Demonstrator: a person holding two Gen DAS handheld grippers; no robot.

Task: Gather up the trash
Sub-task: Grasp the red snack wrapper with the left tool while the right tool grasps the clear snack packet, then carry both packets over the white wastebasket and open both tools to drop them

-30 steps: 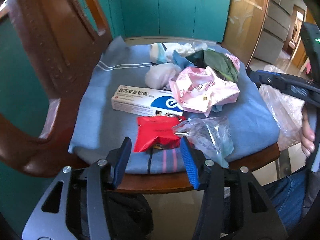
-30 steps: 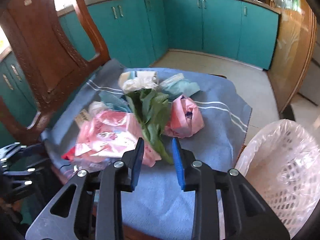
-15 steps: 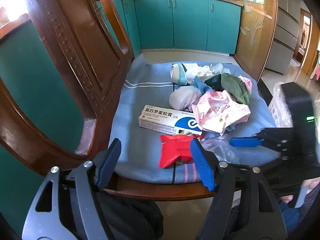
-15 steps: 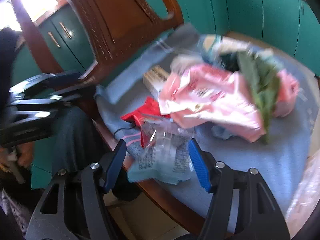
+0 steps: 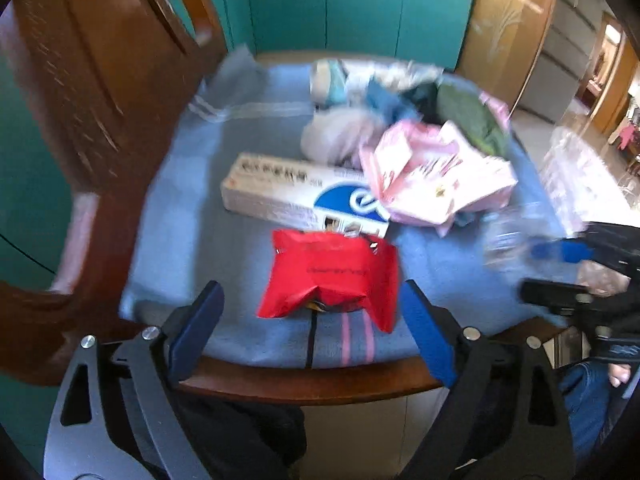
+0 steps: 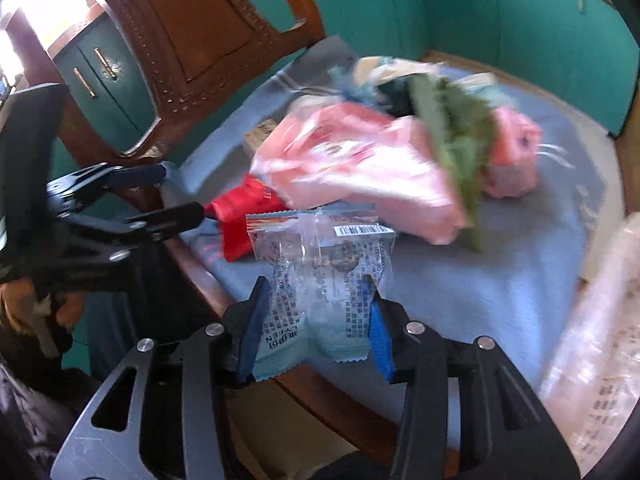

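Observation:
Trash lies on a blue cloth (image 5: 192, 216) on a wooden chair seat. My right gripper (image 6: 316, 336) is shut on a clear snack wrapper (image 6: 320, 276) and holds it at the seat's front edge. My left gripper (image 5: 310, 330) is open, its jaws on either side of a red wrapper (image 5: 328, 276) near the front edge. Behind the red wrapper lie a white and blue box (image 5: 296, 194), a pink plastic bag (image 5: 436, 176), green leaves (image 6: 452, 136) and crumpled tissue (image 5: 336, 136). The right gripper also shows at the right of the left wrist view (image 5: 560, 272).
The carved wooden chair back (image 5: 92, 92) rises at the left. A basket lined with clear plastic (image 6: 600, 340) stands at the right of the chair. Teal cabinets (image 5: 360, 4) line the far wall.
My right gripper has closed on the clear wrapper and lifted it off the cloth. My left gripper has moved in toward the red wrapper and opened wider.

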